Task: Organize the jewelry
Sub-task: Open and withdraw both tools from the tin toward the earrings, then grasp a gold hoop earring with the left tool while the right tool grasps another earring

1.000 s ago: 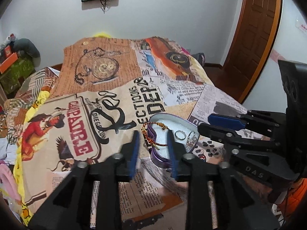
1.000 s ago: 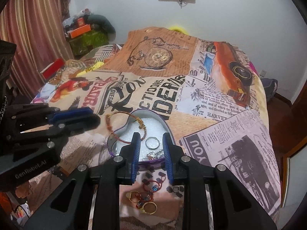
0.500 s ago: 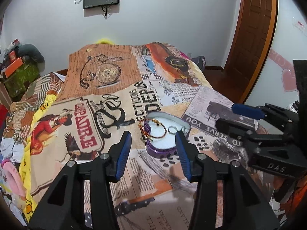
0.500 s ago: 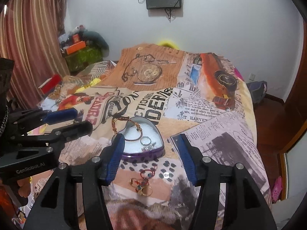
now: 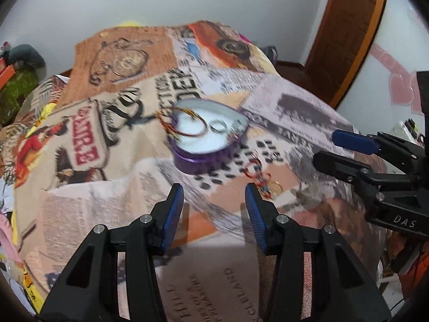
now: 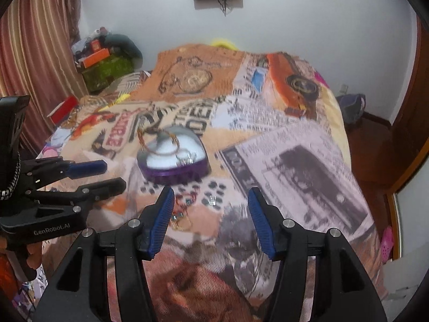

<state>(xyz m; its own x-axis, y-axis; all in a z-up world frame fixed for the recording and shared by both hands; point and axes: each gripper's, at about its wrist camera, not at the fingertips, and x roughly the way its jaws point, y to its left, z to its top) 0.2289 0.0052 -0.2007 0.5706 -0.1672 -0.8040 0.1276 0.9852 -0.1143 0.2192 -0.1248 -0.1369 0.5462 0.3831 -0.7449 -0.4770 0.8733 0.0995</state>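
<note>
Jewelry, loose cluster point(image 6: 182, 214) at 6 o'clock of purple heart tin point(image 6: 174, 158): both my tongs, left point(image 5: 214, 204) and right point(image 6: 210, 209), gape wide, empty; next, I judge, pinch one piece.

Even, diffuse indoor light fills both views, with no visible lamp and no hard glare. Motion blur smears the printed bedspread point(image 5: 128, 139) and the purple heart-shaped box point(image 5: 206, 139) in the left wrist view; the right wrist view shows the same softness across the bedspread point(image 6: 295, 161) and box point(image 6: 174, 158). Both grippers' own fingers point(image 5: 171, 212) point(image 6: 161, 220) stay crisp. A soft shadow lies on the cloth below the left gripper's fingers. Fisheye distortion bows the door frame point(image 5: 356, 53) and the curtain point(image 6: 32, 67), and dark vignetting rounds every corner.
</note>
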